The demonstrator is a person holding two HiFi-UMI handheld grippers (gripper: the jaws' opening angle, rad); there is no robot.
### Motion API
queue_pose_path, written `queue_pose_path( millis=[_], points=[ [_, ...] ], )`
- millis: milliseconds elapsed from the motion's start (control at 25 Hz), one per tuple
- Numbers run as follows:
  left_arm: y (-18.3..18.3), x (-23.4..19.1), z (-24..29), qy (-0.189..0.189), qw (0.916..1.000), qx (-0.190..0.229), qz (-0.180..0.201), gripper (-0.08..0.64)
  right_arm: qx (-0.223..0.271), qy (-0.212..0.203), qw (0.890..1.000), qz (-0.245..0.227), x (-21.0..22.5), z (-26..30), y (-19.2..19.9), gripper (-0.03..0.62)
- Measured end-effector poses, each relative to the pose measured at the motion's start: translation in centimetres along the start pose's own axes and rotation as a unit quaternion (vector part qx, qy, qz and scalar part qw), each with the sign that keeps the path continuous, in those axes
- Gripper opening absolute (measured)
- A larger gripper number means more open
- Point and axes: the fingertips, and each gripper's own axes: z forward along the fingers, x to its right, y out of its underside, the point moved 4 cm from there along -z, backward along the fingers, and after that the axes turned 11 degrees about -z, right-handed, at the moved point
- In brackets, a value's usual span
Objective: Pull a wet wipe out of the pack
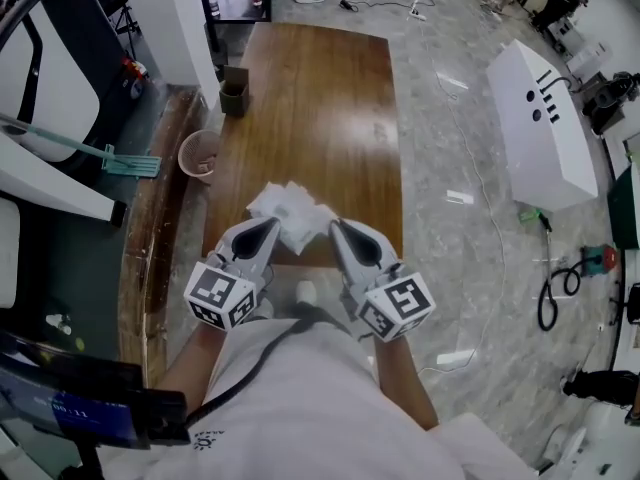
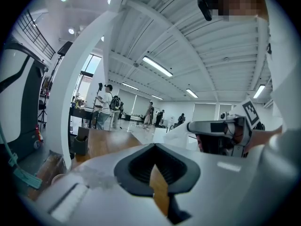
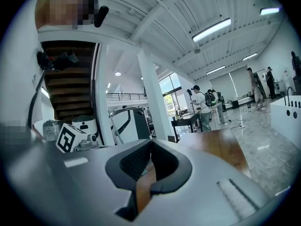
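Observation:
A crumpled heap of white wet wipes [image 1: 290,211] lies near the front edge of the brown wooden table [image 1: 320,108]. I cannot make out the pack itself. My left gripper [image 1: 272,224] hovers at the heap's left and my right gripper [image 1: 336,224] at its right, both pointing away from me. In the left gripper view the jaws [image 2: 154,146] meet at the tip with only table wood showing behind them. The right gripper's jaws [image 3: 151,142] are likewise shut with nothing visible between the pads. The right gripper [image 2: 190,126] also shows from the side, with a white shape by its nose that I cannot identify.
A dark green holder [image 1: 234,95] stands at the table's far left corner. A round bin [image 1: 200,155] sits on the floor at the left. A white box [image 1: 540,123] and cables [image 1: 555,293] lie on the floor at the right. People stand far off [image 3: 204,109].

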Motion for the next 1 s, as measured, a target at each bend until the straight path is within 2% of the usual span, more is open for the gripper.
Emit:
queue_pose_path(
  millis=[240, 1000],
  points=[
    [-0.7, -0.7, -0.1, 0.01, 0.9999, 0.001, 0.003, 0.003, 0.0, 0.02, 1.0, -0.003, -0.1, 0.6, 0.1, 0.012],
    [-0.5, -3.9, -1.1, 0.013, 0.9999, -0.01, -0.004, 0.003, -0.008, 0.022, 1.0, -0.01, -1.2, 3.9, 0.1, 0.011]
  ],
)
